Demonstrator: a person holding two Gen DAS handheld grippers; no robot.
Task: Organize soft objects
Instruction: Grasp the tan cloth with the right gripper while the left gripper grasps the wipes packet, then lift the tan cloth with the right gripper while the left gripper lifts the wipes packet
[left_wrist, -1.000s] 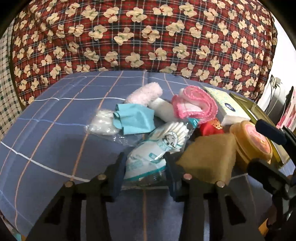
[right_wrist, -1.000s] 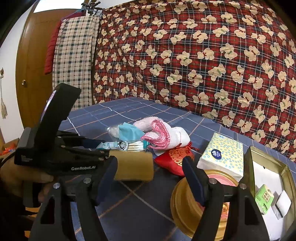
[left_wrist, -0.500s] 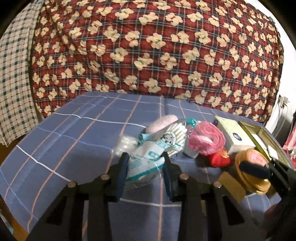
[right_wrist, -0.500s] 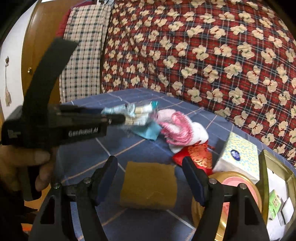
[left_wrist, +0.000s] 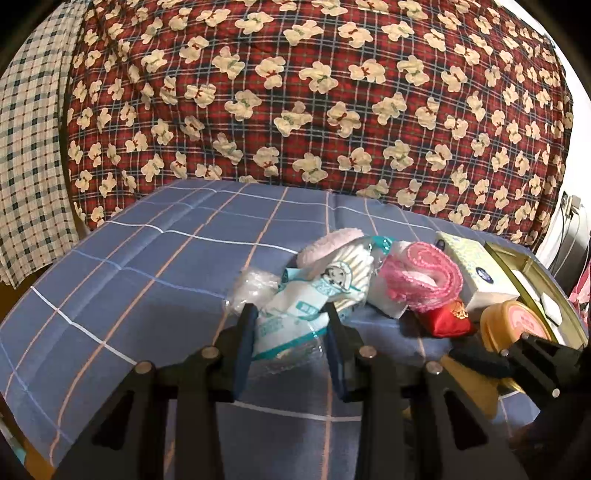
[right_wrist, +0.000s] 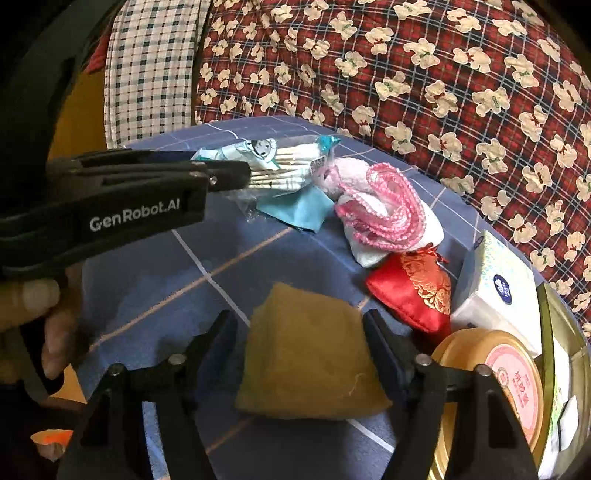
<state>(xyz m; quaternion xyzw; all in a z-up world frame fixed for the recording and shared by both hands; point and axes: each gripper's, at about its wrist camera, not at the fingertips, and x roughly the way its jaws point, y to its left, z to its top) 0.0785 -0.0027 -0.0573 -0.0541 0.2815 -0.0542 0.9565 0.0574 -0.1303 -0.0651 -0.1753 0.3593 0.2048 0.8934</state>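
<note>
My left gripper (left_wrist: 290, 332) is shut on a clear packet of cotton swabs (left_wrist: 299, 295) with a cartoon print and holds it above the blue checked sheet (left_wrist: 147, 277). The right wrist view shows that packet (right_wrist: 284, 162) sticking out of the left gripper (right_wrist: 236, 175), clear of the pile. A mustard-brown pad (right_wrist: 310, 354) lies flat on the sheet between the fingers of my right gripper (right_wrist: 299, 328). Its jaws are closing; a small gap still shows at the left finger. The left wrist view catches the right gripper (left_wrist: 476, 360) low at the right.
Beyond the pad lie a pink knitted cloth (right_wrist: 384, 210), a teal cloth (right_wrist: 295, 210), a red embroidered pouch (right_wrist: 413, 291) and a tissue pack (right_wrist: 498, 291). A round gold tin (right_wrist: 509, 387) and an open gold box (right_wrist: 561, 369) stand at the right. A red floral quilt (left_wrist: 295, 92) rises behind.
The left gripper has lifted the swab packet up off the pile. The right gripper has come down over the brown pad, and its jaws have narrowed around it.
</note>
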